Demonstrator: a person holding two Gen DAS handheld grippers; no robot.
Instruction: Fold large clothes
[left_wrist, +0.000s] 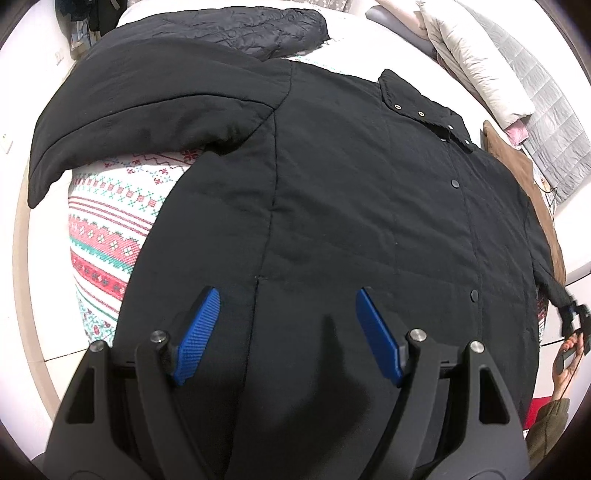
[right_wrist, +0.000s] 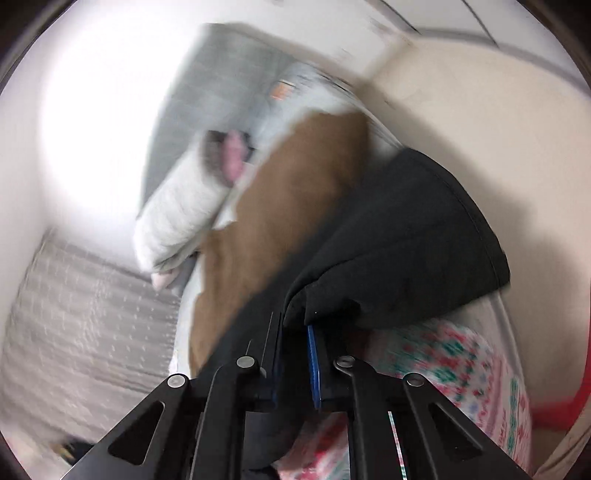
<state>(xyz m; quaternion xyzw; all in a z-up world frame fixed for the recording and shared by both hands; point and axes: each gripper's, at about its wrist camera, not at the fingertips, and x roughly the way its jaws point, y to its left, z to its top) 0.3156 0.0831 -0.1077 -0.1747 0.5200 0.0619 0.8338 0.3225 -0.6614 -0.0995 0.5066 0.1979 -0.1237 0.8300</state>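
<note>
Spread flat on the patterned bedspread (left_wrist: 107, 229), front side up: the padded coat (left_wrist: 351, 206), with collar (left_wrist: 417, 99) toward the far right and snap placket (left_wrist: 461, 221) running along the right part. Left sleeve (left_wrist: 122, 122) stretched out to the far left, lying partly on the bedspread. Behind the coat, at the far edge of the bed, a quilted jacket (left_wrist: 251, 26). Far right, pillows (left_wrist: 476, 62) and a folded blanket (left_wrist: 546, 125). Under the coat's right edge, a brown garment (left_wrist: 517, 166). Above the coat's lower part, near the camera, the left gripper (left_wrist: 286, 332). At the right edge, the right sleeve (right_wrist: 399, 251) lifted, its cuff between the fingers of the right gripper (right_wrist: 295, 354).
</note>
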